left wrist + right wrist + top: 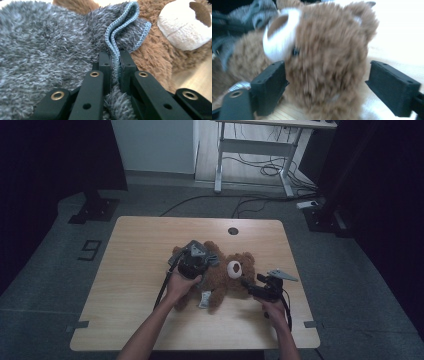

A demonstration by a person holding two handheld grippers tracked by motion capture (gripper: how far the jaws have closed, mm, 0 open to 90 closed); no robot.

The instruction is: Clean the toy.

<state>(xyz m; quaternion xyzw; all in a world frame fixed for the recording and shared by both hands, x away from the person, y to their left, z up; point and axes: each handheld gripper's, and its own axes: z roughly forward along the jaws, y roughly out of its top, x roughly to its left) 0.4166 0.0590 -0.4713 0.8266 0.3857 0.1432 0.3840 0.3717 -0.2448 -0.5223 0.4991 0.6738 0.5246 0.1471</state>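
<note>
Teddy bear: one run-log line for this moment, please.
left gripper shut on grey cloth hem | right gripper open around teddy bear head | bear lying on table

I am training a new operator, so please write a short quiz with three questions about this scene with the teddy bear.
1. True or false: the left gripper is shut on the grey cloth.
2. The right gripper is: A) open around the teddy bear head; B) shut on its leg.
3. What does the bear lie on?

Key: 1 true; 2 A; 3 the wooden table.
</note>
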